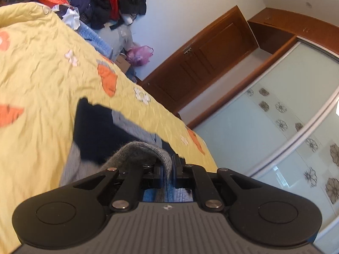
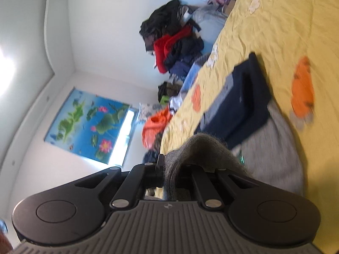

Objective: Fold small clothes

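Observation:
A grey knit garment (image 1: 137, 154) is pinched in my left gripper (image 1: 167, 169), whose jaws are closed on a fold of it. The same grey garment (image 2: 201, 146) is also pinched in my right gripper (image 2: 169, 169), jaws closed on its edge. Both hold it up above the yellow bedspread (image 1: 42, 63). The rest of the grey cloth (image 2: 275, 148) lies on the bed below. Beyond it lies a folded stack of dark navy and grey clothes (image 1: 95, 127), also in the right wrist view (image 2: 243, 101).
The yellow bedspread (image 2: 286, 21) has orange and white flower patches. A pile of red, black and navy clothes (image 1: 99, 2) sits at the bed's far side, also in the right wrist view (image 2: 175, 42). A brown door (image 1: 201, 63) and glass wardrobe (image 1: 286, 116) stand beyond the bed.

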